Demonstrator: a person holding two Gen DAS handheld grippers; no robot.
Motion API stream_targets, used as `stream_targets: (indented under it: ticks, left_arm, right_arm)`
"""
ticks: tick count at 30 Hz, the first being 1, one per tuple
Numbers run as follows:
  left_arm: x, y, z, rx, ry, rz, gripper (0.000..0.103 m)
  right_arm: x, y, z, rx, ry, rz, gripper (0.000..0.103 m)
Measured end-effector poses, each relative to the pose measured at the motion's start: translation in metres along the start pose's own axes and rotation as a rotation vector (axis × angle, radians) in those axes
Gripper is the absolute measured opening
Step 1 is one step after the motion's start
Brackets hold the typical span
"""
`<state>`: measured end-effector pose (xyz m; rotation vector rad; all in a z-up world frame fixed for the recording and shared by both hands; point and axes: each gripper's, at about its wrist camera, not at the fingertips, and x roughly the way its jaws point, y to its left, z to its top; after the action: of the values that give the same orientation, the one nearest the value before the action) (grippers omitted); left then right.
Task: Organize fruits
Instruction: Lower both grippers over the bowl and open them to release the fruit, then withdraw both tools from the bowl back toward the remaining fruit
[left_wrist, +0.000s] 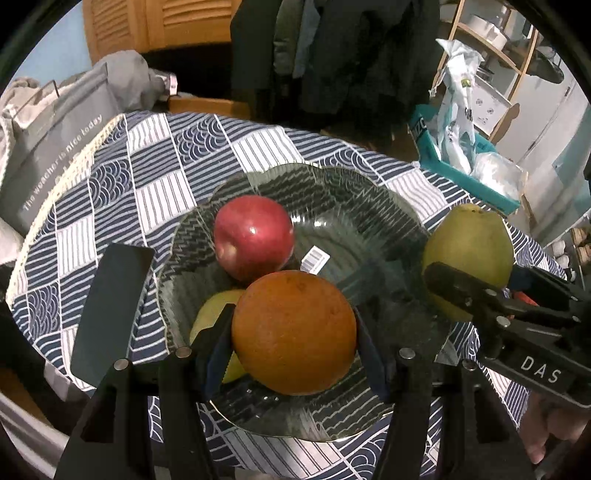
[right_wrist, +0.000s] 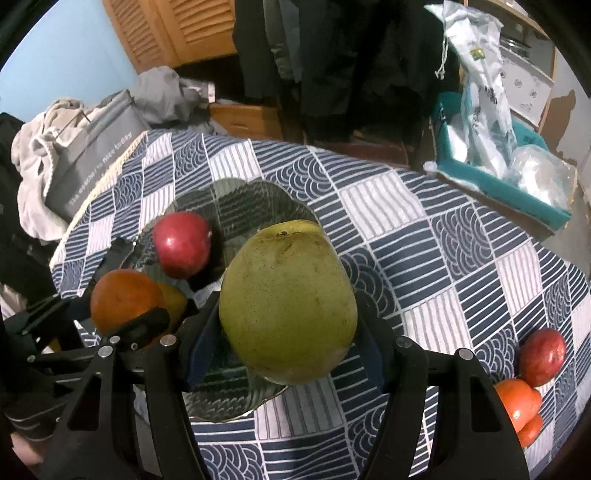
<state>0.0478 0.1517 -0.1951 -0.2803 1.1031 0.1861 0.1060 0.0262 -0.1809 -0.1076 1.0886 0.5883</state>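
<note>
Left wrist view: a round orange fruit (left_wrist: 293, 332) is clamped between the jaws of the left gripper (left_wrist: 293, 343), low in the frame's centre over the near rim of a ribbed, smoky glass plate (left_wrist: 369, 221). On that plate a glossy red apple (left_wrist: 254, 236) is seen just above the orange, and a yellow-green fruit (left_wrist: 212, 314) is partly hidden at lower left. In the right wrist view, a large green pear-shaped fruit (right_wrist: 288, 301) is gripped at frame centre by the right gripper (right_wrist: 288, 332), its jaws closed against the fruit's sides, and is held by the plate's right edge. At the lower right of that frame, a second red apple (right_wrist: 543, 356) and some orange-red fruits (right_wrist: 519, 404) lie on the blue-and-white patterned tablecloth (right_wrist: 424, 229), well apart from the plate. The task is judged roughly half done: two fruits plated, two being delivered, the rest uncollected.
</note>
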Motion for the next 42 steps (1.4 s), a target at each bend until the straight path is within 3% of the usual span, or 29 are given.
stream_targets:
  ticks: [3,18,31,42]
  left_arm:
    - [0.006,0.002,-0.002,-0.015,0.028,-0.008,0.063]
    - [0.003,-0.005,-0.002,0.033,0.015,0.013,0.068]
    - [-0.012,-0.01,0.002,0.024,-0.025,-0.019,0.068]
    - [-0.044,-0.026,0.01,0.05,-0.114,-0.052,0.068]
  right_arm:
    - [0.003,0.0,-0.002,-0.001,0.008,0.003,0.067]
    - [0.014,-0.002,-0.004,0.034,0.063,0.064,0.068]
    - [-0.013,-0.006,0.004,0.034,-0.025,0.04,0.068]
    - [-0.057,-0.007,0.007,-0.005,-0.148,-0.083,0.068]
